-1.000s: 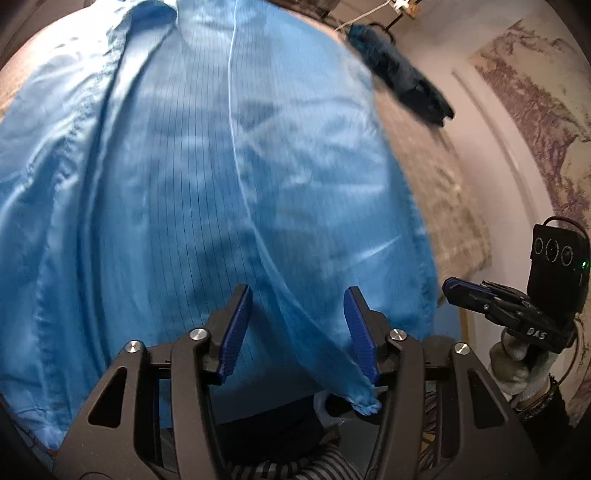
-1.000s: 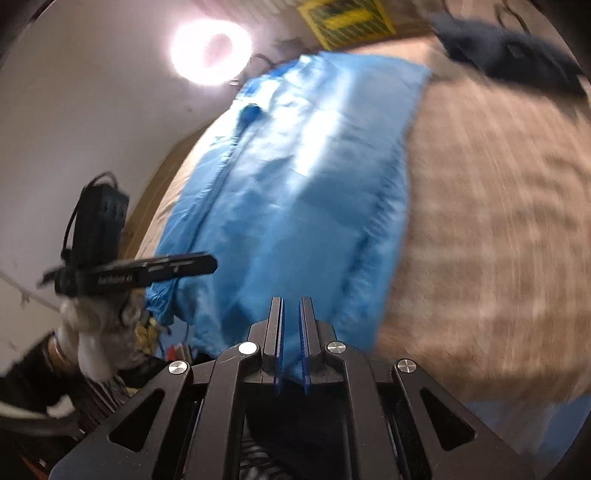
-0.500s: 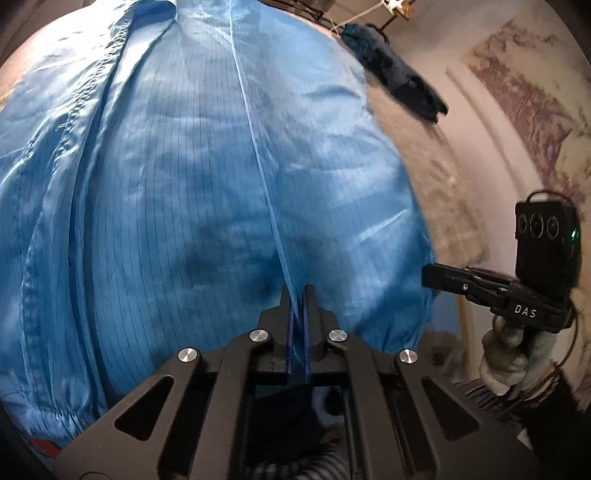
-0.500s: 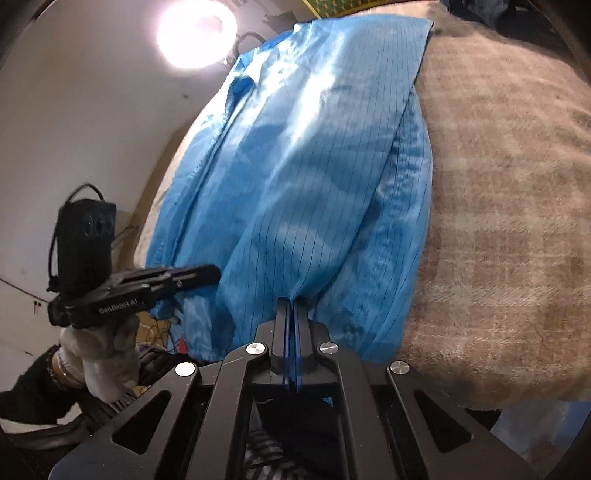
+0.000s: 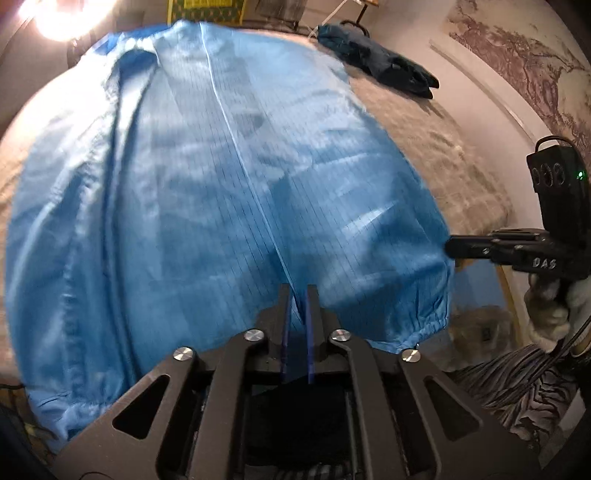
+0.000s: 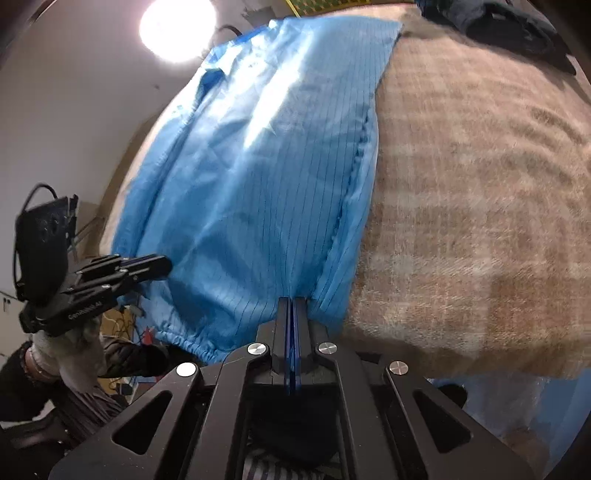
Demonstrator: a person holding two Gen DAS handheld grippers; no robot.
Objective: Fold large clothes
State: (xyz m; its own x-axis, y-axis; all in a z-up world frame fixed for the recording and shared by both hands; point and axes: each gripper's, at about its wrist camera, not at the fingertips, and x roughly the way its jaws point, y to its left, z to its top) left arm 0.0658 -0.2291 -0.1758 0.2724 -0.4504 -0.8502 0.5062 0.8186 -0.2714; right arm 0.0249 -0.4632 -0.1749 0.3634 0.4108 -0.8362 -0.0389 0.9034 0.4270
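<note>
1. Right up close, the left claw point(image 5: 296, 291) has its blue-padded fingers drawn almost together, pinching a fold of the blue garment point(image 5: 229, 206) at its near hem, right where a long pale seam runs down to the tips.
2. Over on the right wrist view, the right claw point(image 6: 292, 301) is clamped tight, pads pressed flat on a gathered pleat of the same garment point(image 6: 258, 177) at its near right corner.
3. The fabric is thin, shiny and slippery-looking, sky blue with a fine dark pinstripe grid, and its hem is gathered with elastic into little puckers.
4. It lies spread lengthwise away from the cameras, wrinkled and billowing near the claws, collar end at the far side.
5. Underneath is a fuzzy tan-and-brown plaid blanket point(image 6: 480, 206), woolly in texture, bare to the right of the garment; whether a bed or a worktop lies beneath it, I cannot tell.
6. Each view catches the other claw off to the side, held in a white-gloved hand point(image 5: 554, 310).
7. Farther back, a dark navy cloth bundle point(image 5: 380, 66) sits crumpled on the blanket, well apart from the garment.
8. At the very back, a bright round lamp point(image 6: 177, 27) glares against a pale wall.
</note>
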